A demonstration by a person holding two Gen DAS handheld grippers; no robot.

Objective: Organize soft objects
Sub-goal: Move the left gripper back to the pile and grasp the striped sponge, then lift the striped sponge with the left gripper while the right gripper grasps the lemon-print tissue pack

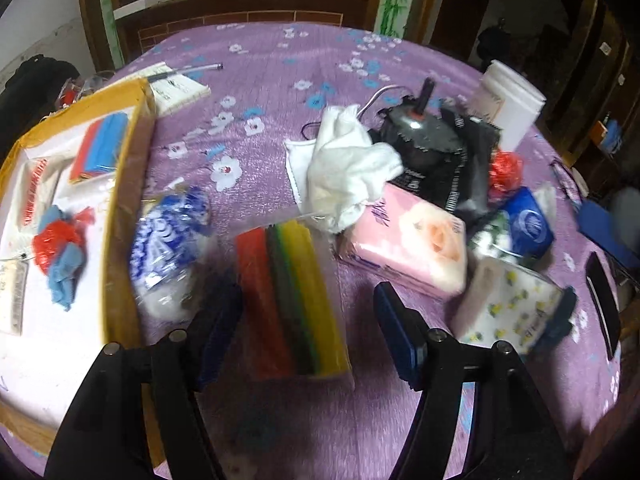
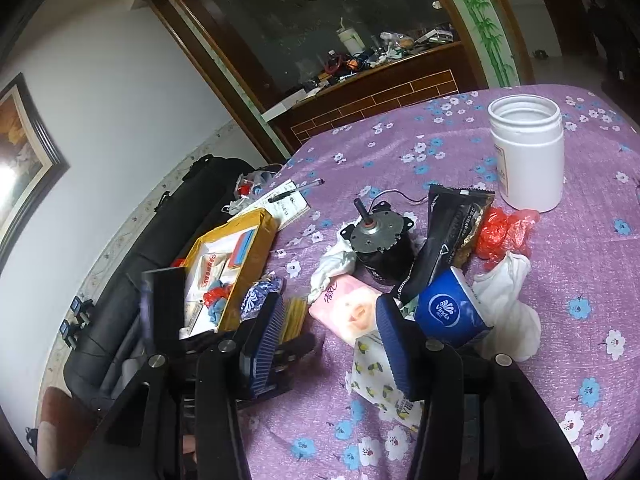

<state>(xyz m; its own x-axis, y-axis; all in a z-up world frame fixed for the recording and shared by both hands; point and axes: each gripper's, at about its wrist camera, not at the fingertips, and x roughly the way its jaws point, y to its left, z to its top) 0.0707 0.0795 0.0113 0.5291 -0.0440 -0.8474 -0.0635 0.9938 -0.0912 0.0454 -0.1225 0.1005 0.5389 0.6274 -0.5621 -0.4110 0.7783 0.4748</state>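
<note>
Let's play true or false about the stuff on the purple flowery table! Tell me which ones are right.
1. The white jar has its lid on. False: its top is open.
2. The sponge pack lies between the left gripper's open fingers. True.
3. The pink tissue pack is inside the cardboard box. False: it lies on the table, outside the box.
4. A pen rests on a paper pad. True.
</note>
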